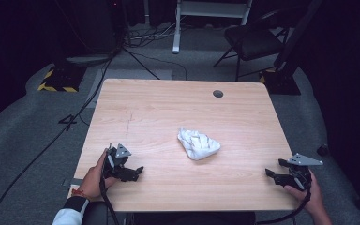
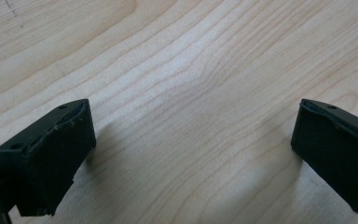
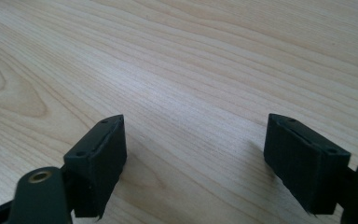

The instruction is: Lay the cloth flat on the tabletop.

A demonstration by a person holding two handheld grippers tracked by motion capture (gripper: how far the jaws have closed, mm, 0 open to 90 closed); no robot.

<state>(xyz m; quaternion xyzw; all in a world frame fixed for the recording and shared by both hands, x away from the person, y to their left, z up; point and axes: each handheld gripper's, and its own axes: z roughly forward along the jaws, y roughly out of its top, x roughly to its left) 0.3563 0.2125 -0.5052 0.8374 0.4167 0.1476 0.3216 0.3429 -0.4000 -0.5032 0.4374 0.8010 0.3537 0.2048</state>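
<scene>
a: where's the white cloth (image 1: 198, 144)?

b: crumpled in a heap near the middle of the wooden table (image 1: 168, 103), a little toward the person's right. nothing touches it.

a: and the grippers?

b: the left gripper (image 1: 130, 171) rests low at the near left edge, its jaws spread wide with only bare wood grain between them in the left gripper view. the right gripper (image 1: 273, 174) sits at the near right corner, jaws likewise wide apart and empty in the right gripper view. both are well apart from the cloth.

a: so which step is this?

b: i'd say the very start: hands parked, cloth untouched, the reach not yet begun.

a: what does the next move call for?

b: probably bringing both grippers inward and forward to the heap, one on each side, then picking out a loose edge or corner to pinch. the folds are bunched, so finding a single layer looks like the tricky part.
</scene>
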